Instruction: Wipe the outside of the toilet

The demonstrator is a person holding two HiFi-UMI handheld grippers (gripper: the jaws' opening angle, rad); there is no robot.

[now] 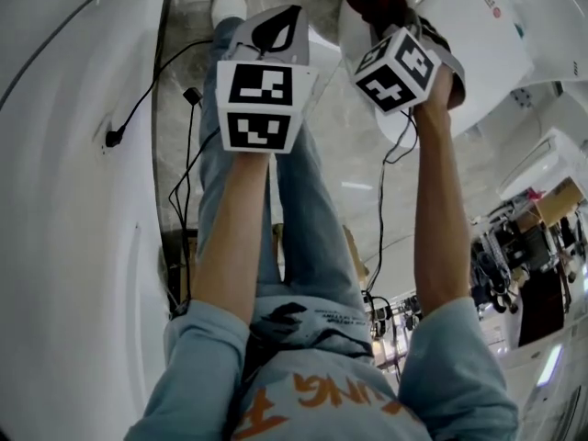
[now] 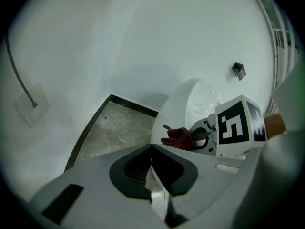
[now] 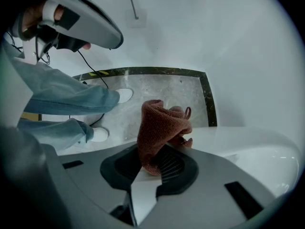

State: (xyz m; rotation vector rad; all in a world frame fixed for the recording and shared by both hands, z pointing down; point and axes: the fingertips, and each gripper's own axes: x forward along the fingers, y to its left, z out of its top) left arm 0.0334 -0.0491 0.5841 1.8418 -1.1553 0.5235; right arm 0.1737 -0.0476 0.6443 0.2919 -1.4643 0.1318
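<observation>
The white toilet (image 1: 487,39) stands at the upper right of the head view, and its rounded bowl (image 2: 188,104) also shows in the left gripper view. My right gripper (image 1: 381,15) is shut on a rust-red cloth (image 1: 372,0) held against the toilet's outer side. In the right gripper view the cloth (image 3: 159,125) bunches up from between the jaws of the right gripper (image 3: 152,152), over the toilet's white surface (image 3: 248,149). My left gripper (image 1: 283,18) hangs over the floor to the left of the toilet, shut and holding nothing. Seen from the left gripper (image 2: 151,149), the cloth (image 2: 178,138) lies ahead.
Grey stone floor (image 2: 114,128) with a dark border strip (image 3: 207,97) runs along white walls. Black cables (image 1: 188,163) trail over the floor by a wall plug (image 1: 112,138). The person's jeans legs and white shoes (image 3: 125,95) stand beside the toilet. Cluttered equipment (image 1: 537,237) sits far right.
</observation>
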